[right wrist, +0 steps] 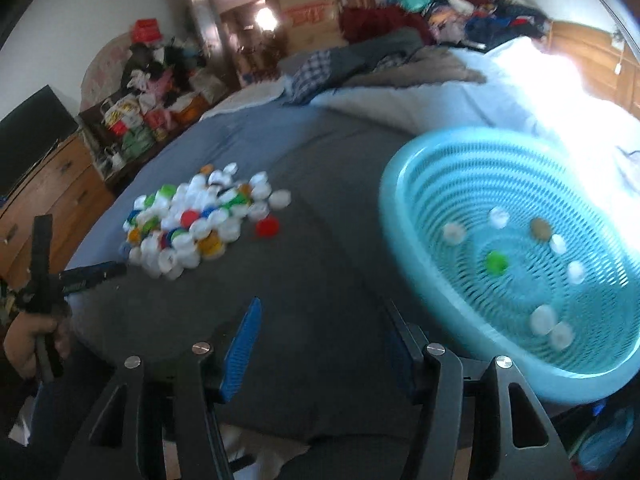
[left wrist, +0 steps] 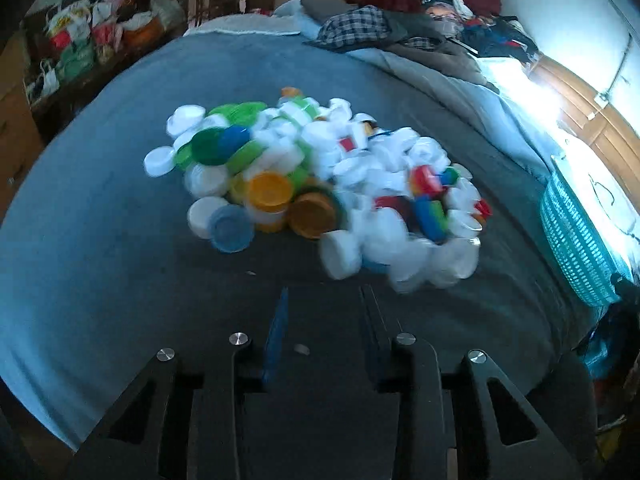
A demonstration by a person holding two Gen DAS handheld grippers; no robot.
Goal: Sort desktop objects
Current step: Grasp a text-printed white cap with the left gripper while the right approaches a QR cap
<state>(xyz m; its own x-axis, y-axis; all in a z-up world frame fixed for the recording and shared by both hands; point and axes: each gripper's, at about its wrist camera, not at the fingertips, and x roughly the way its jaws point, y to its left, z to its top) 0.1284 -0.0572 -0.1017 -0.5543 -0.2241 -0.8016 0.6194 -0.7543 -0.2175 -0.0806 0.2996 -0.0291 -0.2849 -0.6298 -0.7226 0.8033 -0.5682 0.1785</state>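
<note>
A pile of bottle caps point(left wrist: 312, 184), mostly white with green, orange, blue and red ones, lies on a grey blanket point(left wrist: 100, 240). It also shows in the right wrist view point(right wrist: 200, 224), with a red cap point(right wrist: 267, 226) a little apart. My left gripper point(left wrist: 326, 296) is open and empty just short of the pile; it also shows in the right wrist view point(right wrist: 92, 272). My right gripper point(right wrist: 320, 308) is open and empty over the blanket, left of a turquoise basket point(right wrist: 404, 200) that holds several caps.
The basket's side shows at the right in the left wrist view point(left wrist: 576, 240). Clothes point(left wrist: 384, 28) are heaped at the far end of the bed. A wooden dresser point(right wrist: 48, 184) and bags point(right wrist: 132, 120) stand at the left.
</note>
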